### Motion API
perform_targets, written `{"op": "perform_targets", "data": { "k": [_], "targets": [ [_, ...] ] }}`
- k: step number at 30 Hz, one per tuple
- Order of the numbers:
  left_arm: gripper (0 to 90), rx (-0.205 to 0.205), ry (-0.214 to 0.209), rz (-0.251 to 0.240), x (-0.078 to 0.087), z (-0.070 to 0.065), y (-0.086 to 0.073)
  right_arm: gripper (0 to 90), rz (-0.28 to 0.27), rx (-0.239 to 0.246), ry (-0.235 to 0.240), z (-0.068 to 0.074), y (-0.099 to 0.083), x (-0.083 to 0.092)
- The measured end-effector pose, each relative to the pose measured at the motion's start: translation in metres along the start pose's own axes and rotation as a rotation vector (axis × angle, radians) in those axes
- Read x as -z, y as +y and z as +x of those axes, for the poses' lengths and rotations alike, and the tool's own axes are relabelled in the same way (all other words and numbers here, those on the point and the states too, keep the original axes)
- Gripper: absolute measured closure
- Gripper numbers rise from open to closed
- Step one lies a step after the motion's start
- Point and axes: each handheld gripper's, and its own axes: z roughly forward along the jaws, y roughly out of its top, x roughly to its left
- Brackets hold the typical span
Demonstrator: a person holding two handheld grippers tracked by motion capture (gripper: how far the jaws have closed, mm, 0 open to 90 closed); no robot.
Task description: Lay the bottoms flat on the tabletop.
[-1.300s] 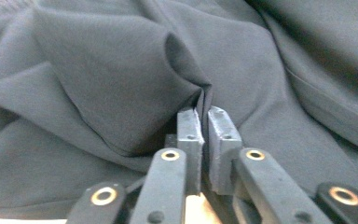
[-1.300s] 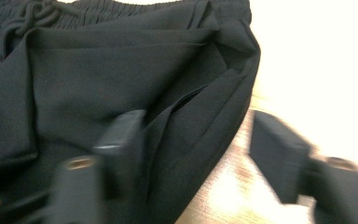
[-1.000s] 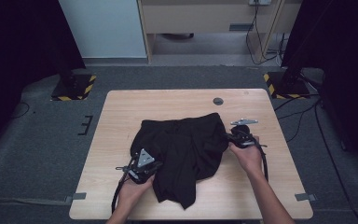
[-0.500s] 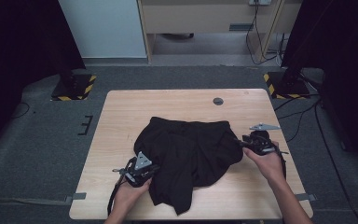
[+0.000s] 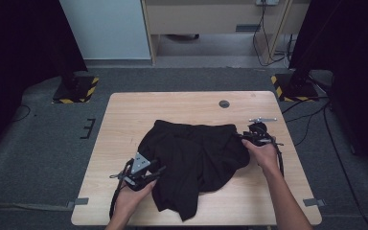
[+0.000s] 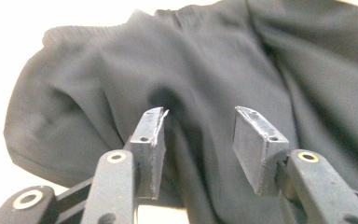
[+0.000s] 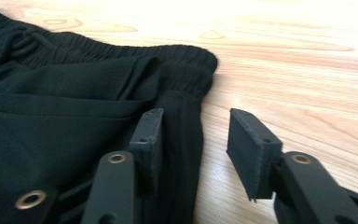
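Black shorts with an elastic waistband lie crumpled on the light wooden table. My left gripper sits at the garment's near-left edge. Its jaws have just been opening and stand apart over the dark cloth, and the pads grip nothing. My right gripper is at the shorts' right side by the waistband corner. After opening, its jaws have just closed a little. They remain apart, with the cloth's edge and bare wood between them, pressing nothing.
A small dark round disc sits in the tabletop behind the shorts. Black-and-yellow stand bases rest on the grey floor beyond the far corners. Cables trail at the right, and a pale cabinet stands behind.
The right hand drew the cloth to the right, let go and came back a little left. The left gripper, shut on the cloth before, now stands open. The shorts lie spread wider.
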Motion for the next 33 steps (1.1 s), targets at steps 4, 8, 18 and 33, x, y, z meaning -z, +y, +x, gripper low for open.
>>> {"op": "perform_targets", "data": {
  "k": [4,8,18,33],
  "targets": [
    [35.9,-0.007,0.024,-0.037,-0.007,0.014,0.017,71.7,0.036,0.039,0.023,0.006,0.0,-0.007],
    [29.1,-0.018,-0.008,0.029,-0.038,0.023,0.027,88.2,0.043,0.061,0.023,0.008,-0.002,-0.009],
    [79.1,-0.03,-0.087,0.203,-0.06,0.012,0.01,88.9,-0.018,0.07,0.009,0.006,0.01,-0.003],
    [61.4,-0.041,-0.065,0.077,-0.011,0.033,0.025,87.3,-0.013,0.087,-0.015,0.012,0.014,-0.008]
  ]
}}
